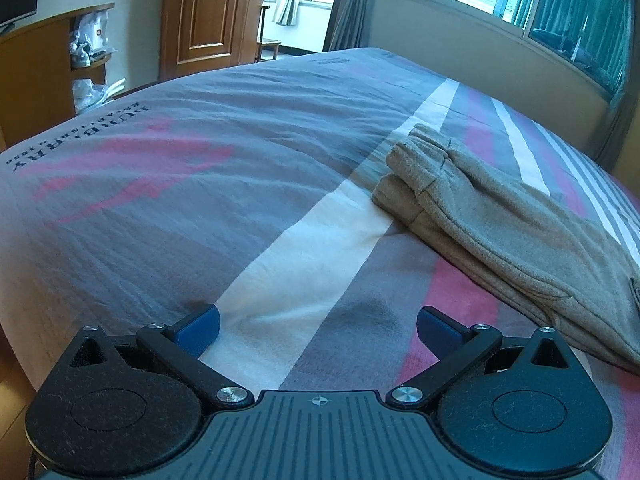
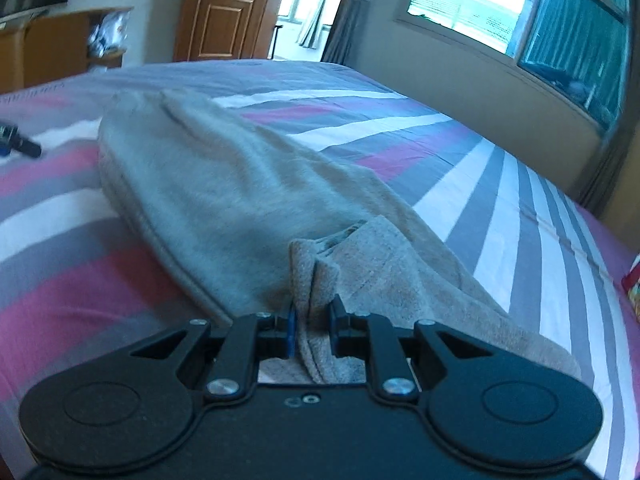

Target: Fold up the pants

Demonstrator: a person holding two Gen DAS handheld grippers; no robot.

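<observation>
Pants on the bed, right of the left gripper; door beyond the bed.

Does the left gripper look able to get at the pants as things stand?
Probably yes: the left gripper is open over bare bedspread, and the pants lie just to its right, nothing between.

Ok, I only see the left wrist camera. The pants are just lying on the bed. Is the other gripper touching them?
Observer: Yes. The right gripper is shut on a bunched edge of the pants.
Operator: Is that edge lying flat?
Observer: No, it stands up in folds between the fingers.
Operator: Anything else on the bed?
Observer: Something red and patterned sits at the right edge of the bed; I cannot tell what it is.
</observation>
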